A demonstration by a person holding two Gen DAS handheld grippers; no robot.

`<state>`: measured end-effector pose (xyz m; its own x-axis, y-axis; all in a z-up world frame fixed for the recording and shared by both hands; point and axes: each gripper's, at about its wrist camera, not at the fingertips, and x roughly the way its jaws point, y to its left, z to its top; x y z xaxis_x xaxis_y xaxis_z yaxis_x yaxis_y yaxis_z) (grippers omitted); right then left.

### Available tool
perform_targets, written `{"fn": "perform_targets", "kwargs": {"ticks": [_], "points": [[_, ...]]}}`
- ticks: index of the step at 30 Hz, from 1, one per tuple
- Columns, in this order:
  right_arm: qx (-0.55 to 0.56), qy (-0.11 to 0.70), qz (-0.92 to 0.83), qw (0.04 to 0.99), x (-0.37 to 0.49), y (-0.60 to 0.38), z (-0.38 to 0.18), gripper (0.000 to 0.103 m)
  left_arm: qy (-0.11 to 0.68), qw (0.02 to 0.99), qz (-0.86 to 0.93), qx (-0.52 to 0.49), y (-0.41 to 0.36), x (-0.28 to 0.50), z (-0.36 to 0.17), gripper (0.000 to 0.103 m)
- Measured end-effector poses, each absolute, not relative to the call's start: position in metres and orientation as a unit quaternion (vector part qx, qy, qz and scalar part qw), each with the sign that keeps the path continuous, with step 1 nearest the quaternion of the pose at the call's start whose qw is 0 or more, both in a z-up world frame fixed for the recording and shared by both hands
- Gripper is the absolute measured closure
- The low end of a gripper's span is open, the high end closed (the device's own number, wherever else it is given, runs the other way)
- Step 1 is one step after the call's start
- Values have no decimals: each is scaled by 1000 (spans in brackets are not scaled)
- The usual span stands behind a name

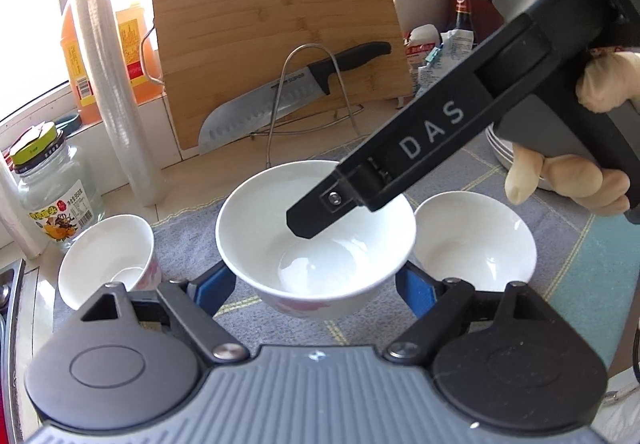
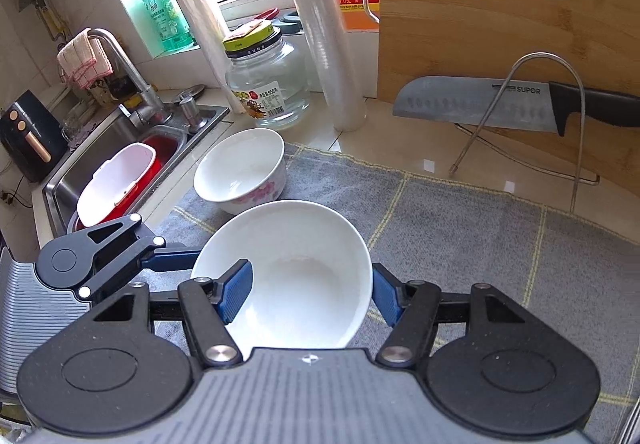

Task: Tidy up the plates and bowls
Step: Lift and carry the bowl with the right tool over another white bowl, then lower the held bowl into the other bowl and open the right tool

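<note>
1. Bowl [image 1: 316,240]: a white bowl with a pink flower print low on its outer wall sits between the two grippers, above the grey cloth [image 1: 500,180] on the counter [image 1: 224,164].
2. The left gripper [image 1: 316,286] has its blue pads against opposite sides of the bowl's outside, so it is closed on the bowl across its full width.
3. The right gripper [image 2: 310,294] pinches the same bowl by its rim: one blue pad lies inside the bowl and the other outside the wall.
4. The step in hand looks like a two-handed carry of this bowl, most likely to stack it with another.
5. Two more white bowls rest on the cloth: one left [image 1: 106,258], with the same pink print, and one right [image 1: 474,240], just beside the held bowl.
6. A stack of plates [image 1: 500,148] shows partly behind the gloved hand [image 1: 600,92].
7. The next move calls for centring the bowl over a resting one, keeping it level, and lowering gently before either grip lets go.
8. The glaze is glossy and looks slippery, so a tilt could let it slide.
</note>
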<state>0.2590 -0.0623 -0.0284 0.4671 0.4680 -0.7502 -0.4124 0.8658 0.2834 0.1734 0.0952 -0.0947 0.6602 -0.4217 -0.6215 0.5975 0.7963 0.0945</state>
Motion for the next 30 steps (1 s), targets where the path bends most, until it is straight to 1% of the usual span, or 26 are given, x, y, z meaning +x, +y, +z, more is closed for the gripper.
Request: {"fn": "perform_targets", "kwargs": {"ticks": [15,30], "points": [[48,430,184,882,205,-117,-12,32,273,880,-354,161,46,145,-86,17],[77,451,146,877,187,-149,-34,32,306,853,-389,168,13,141,-109,17]]}}
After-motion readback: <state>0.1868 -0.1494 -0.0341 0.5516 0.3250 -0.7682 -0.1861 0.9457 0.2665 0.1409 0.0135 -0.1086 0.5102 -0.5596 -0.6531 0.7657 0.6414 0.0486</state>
